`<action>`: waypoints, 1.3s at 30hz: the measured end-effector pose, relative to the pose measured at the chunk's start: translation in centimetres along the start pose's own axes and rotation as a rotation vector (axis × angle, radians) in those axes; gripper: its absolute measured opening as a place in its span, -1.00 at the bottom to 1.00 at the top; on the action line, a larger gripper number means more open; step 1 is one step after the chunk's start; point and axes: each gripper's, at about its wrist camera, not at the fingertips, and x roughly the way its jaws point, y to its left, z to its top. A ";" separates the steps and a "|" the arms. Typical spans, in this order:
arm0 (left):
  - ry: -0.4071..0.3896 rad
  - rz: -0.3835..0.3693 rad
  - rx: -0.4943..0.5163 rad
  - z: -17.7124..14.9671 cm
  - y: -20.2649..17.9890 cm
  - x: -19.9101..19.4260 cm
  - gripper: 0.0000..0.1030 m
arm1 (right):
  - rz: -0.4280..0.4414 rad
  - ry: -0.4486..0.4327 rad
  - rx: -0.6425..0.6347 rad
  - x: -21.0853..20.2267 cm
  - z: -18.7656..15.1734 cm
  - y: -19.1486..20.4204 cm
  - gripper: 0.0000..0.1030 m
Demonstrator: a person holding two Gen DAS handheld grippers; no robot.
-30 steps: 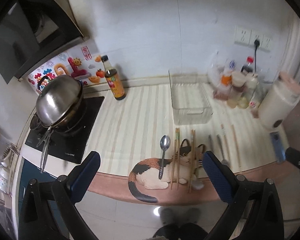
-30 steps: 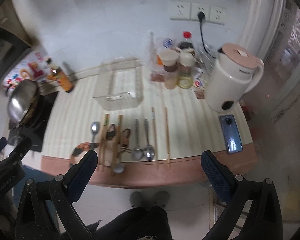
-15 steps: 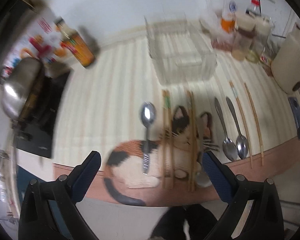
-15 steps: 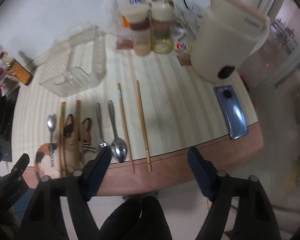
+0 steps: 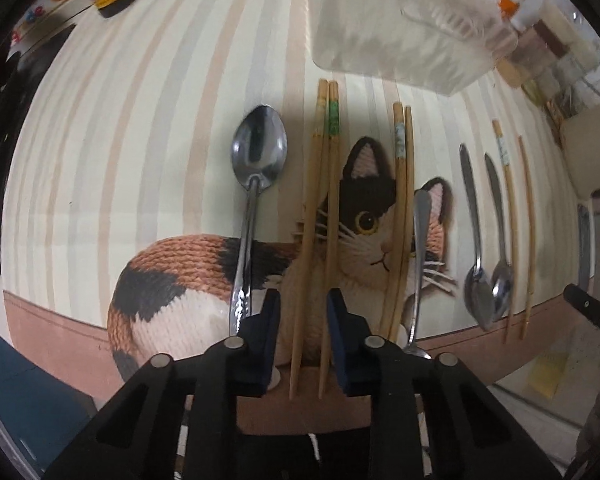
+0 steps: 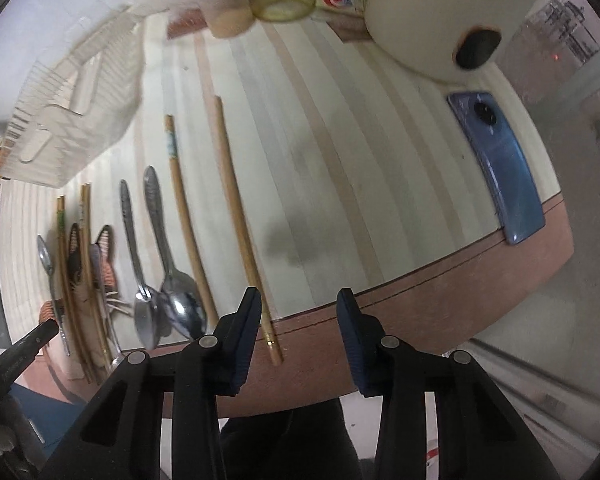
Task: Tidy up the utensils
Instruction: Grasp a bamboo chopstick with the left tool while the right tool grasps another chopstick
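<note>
striped counter (image 5: 140, 120), knitted cat mat (image 5: 188, 280), wooden chopsticks (image 5: 316, 208)

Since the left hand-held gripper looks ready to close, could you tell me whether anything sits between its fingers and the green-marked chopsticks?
Nothing visible does: the left hand-held gripper straddles the green-marked chopsticks; the spoon lies outside its left finger.

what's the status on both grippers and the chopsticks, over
Left gripper open, straddling the green-marked chopstick pair on the cat mat, not clamped. Right gripper open, plain chopstick beside its left finger. Spoon close alongside.
</note>
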 end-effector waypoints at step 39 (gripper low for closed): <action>0.014 -0.142 -0.145 -8.2 1.8 2.9 -0.69 | 0.063 0.065 -0.081 6.9 3.2 2.2 -0.83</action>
